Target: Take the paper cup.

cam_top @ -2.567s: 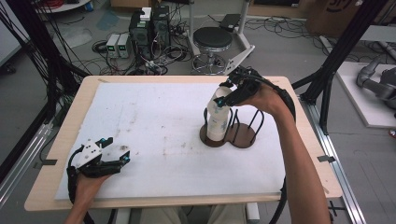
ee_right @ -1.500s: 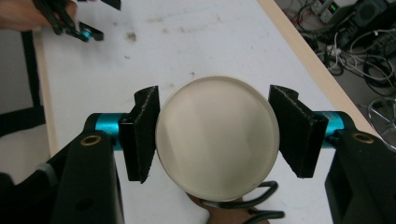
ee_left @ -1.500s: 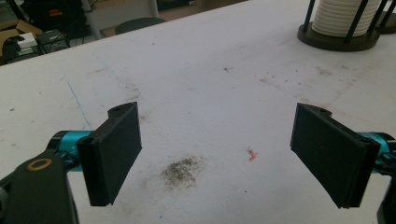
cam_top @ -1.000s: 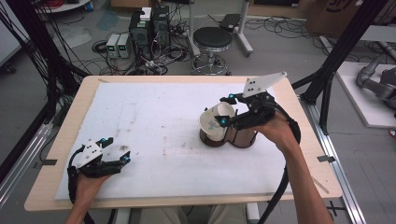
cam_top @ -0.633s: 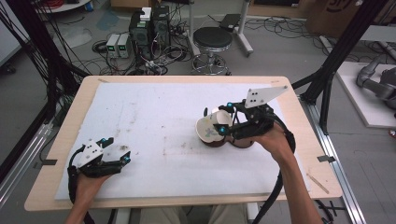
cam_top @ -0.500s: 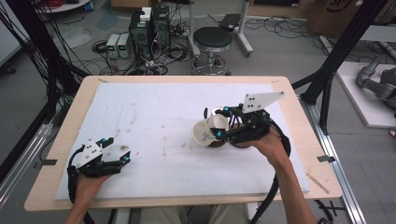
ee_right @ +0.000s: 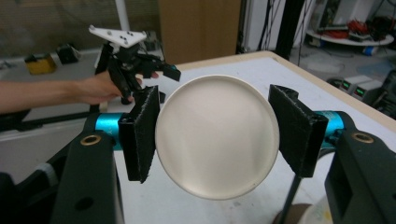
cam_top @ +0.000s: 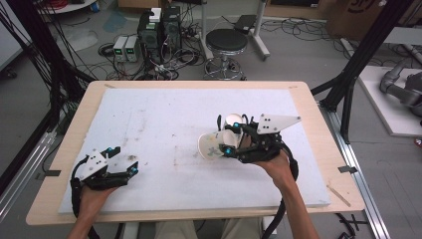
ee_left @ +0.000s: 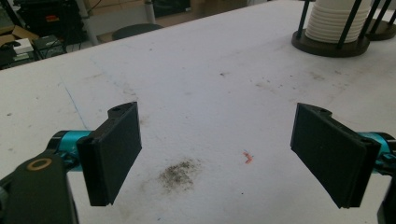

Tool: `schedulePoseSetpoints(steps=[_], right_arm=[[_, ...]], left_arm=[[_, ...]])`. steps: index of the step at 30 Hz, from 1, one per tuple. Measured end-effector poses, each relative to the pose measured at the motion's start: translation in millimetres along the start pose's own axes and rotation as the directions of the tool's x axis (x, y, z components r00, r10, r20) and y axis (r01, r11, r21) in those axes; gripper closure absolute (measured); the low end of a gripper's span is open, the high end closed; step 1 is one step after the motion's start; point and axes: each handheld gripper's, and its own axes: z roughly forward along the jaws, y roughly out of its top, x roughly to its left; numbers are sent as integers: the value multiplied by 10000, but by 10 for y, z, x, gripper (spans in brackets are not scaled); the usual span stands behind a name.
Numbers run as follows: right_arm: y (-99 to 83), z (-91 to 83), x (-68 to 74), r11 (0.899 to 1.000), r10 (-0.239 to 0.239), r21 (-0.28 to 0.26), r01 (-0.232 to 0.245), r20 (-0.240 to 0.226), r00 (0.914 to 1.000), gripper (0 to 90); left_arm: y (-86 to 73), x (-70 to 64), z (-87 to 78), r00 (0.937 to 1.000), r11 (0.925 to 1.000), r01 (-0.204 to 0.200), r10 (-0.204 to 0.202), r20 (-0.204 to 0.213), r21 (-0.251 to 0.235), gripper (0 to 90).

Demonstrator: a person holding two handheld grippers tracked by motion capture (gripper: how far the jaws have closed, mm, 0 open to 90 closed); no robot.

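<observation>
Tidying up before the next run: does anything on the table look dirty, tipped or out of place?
The white mat carries a dark smudge and a small red fleck near the left gripper. The paper cup lies sideways, but in the right gripper.

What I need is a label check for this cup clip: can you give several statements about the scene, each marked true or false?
1. The right gripper holds a paper cup tipped on its side. True.
2. The left gripper grips a cup too. False: its fingers stand wide open with nothing between them, low over the white table top.
3. A stack of cups sits in a holder with upright rods. True.
4. The held cup sits inside the holder. False: it is out of it, off the table top, between the right gripper's fingers.
</observation>
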Motion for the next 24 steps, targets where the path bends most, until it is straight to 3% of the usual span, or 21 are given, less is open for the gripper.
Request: schedulePoseSetpoints(steps=[7, 24], right_arm=[[-116, 14, 40, 9973, -36, -739, 29, -99, 9999, 376], [-279, 74, 23, 9985, 56, -535, -60, -80, 10000, 375]], left_arm=[[1, 0, 3, 10000, 10000, 30, -30, 8, 36, 162], [6, 1, 16, 10000, 9999, 51, -50, -43, 162, 162]])
